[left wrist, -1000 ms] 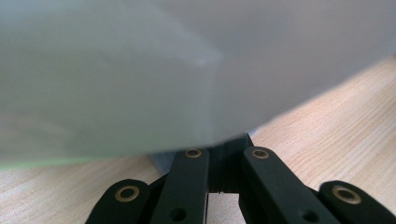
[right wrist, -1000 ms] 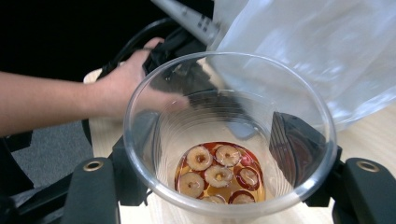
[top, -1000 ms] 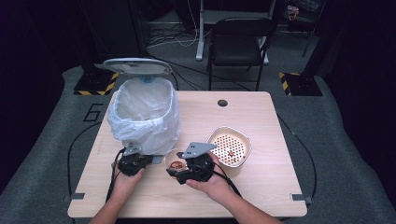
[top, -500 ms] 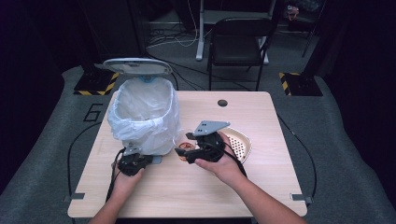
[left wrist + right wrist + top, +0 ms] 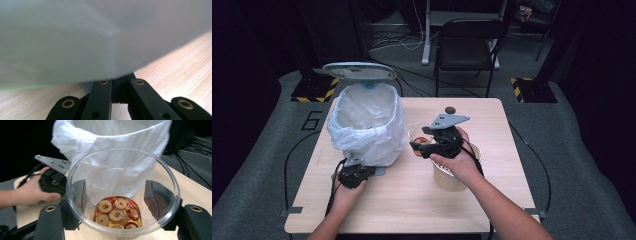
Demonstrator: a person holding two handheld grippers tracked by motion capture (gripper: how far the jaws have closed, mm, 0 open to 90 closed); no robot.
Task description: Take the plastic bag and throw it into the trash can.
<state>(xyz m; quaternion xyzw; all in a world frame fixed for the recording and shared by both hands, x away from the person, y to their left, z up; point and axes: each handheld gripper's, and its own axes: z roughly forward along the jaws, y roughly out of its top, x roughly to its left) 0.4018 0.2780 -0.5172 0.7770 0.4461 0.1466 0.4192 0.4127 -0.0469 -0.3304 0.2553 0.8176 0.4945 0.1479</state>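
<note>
Two grippers: mine, one at the bin, one carrying a cup.
Left gripper (image 5: 353,173): low on the table (image 5: 412,200), its nose right against the foot of the bin (image 5: 367,125). From the left gripper view my black jaws stand pressed together, with the bin's pale wall looming just above them and a grey-blue edge at its base touching the tips; I judge that I am pushing down on a pedal there, though I cannot make the part out clearly.
Bin lid (image 5: 357,71): standing up open behind the white liner (image 5: 110,135), so the mouth is free.
Right gripper (image 5: 424,146): raised off the table, just right of the bin's rim. My fingers (image 5: 75,200) are spread part way and squeezed on either side of the clear plastic cup (image 5: 123,192), holding it upright.
Cup contents: round fruit slices (image 5: 116,212) lying in a shallow reddish liquid at the bottom.
Strainer bowl (image 5: 452,175): cream-coloured, on the table below my right hand.
Step in hand, as I judge it: carrying the cup over to tip the leftovers into the bin.
Doing it well: keep the left jaws pressing so the lid stays up, bring the cup's lip well over the liner before tilting, and tilt slowly so the liquid does not run down the outside of the bag.
</note>
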